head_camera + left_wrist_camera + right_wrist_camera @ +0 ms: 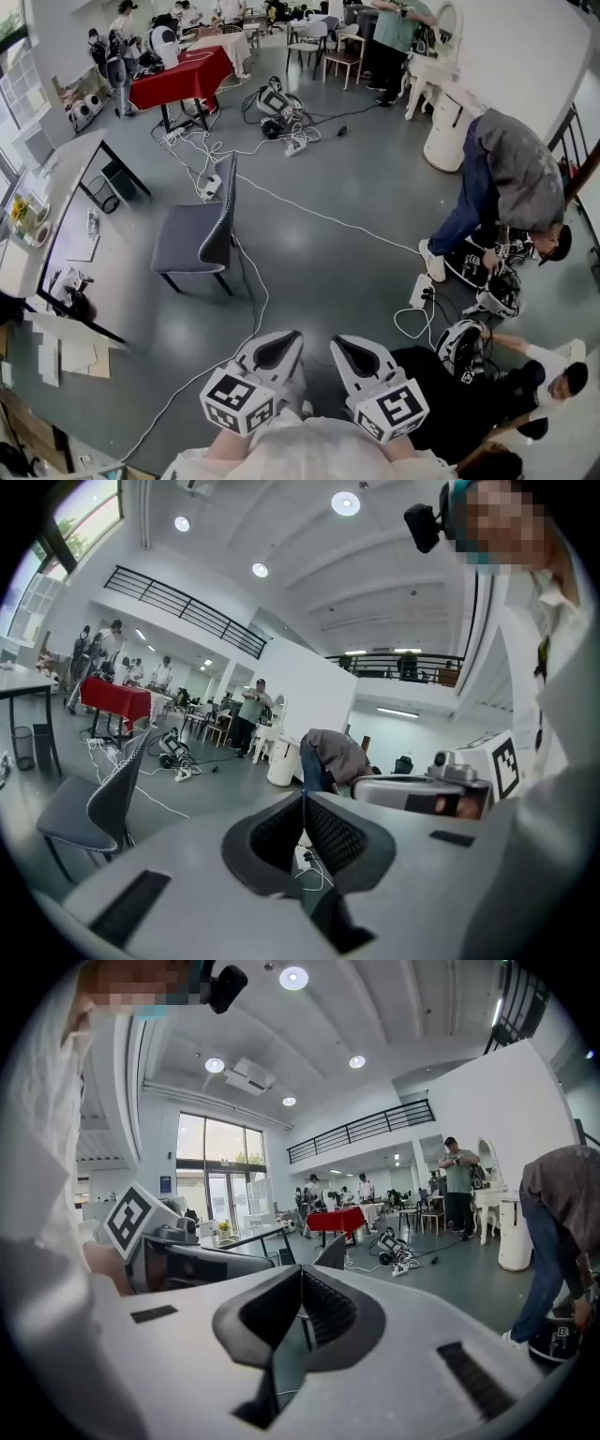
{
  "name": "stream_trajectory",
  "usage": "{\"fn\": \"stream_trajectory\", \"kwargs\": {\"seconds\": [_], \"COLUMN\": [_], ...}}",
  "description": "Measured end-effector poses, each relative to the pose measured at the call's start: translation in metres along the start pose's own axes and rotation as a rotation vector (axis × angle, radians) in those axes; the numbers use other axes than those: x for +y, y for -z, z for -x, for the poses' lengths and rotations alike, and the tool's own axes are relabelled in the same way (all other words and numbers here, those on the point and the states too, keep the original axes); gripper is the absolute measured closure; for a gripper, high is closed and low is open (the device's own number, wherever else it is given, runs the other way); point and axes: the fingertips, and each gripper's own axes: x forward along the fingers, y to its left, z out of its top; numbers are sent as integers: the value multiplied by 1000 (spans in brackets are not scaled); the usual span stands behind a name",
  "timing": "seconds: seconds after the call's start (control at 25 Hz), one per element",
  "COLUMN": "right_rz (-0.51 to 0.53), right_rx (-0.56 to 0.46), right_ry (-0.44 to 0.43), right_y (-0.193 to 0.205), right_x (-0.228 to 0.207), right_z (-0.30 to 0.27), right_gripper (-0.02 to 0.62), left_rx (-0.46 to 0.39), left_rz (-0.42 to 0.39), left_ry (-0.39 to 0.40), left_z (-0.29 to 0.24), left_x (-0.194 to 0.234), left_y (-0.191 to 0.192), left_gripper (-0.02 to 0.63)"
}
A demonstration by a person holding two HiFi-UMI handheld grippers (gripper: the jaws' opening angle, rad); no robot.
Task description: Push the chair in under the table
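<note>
Two sets of jaws, clenched and empty: left gripper (283, 339), right gripper (349, 343). Chair (192, 239) stands well ahead-left, seat toward tabletop (77, 192), back away from it; left gripper nearer.

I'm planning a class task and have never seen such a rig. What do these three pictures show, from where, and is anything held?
There is no robot: a person carries two two-jaw grippers. One picture looks down from a camera on the person's head; the left gripper and right gripper show at its bottom, both shut and empty. The other two look along each gripper's jaws. Ahead a grey chair stands on the floor, apart from the table at the left. White cables cross the floor.
</note>
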Motion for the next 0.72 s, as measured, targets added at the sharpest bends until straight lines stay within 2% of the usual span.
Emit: {"fn": "stream_trajectory", "kwargs": {"seconds": [0.32, 0.56, 0.72], "right_rz": [7, 13, 24], "right_rx": [21, -1, 6], "right_ry": [-23, -3, -3], "right_y": [-7, -37, -47], "right_x": [-41, -88, -103], "right_z": [-75, -149, -196], "right_gripper": [592, 591, 592], "left_rx": [0, -1, 1], "left_rz": [10, -2, -5], "left_ry": [13, 36, 59], "left_z": [-58, -103, -129], "left_x": [66, 125, 163], "left_y": [-28, -66, -84], "left_gripper": [586, 586, 586]}}
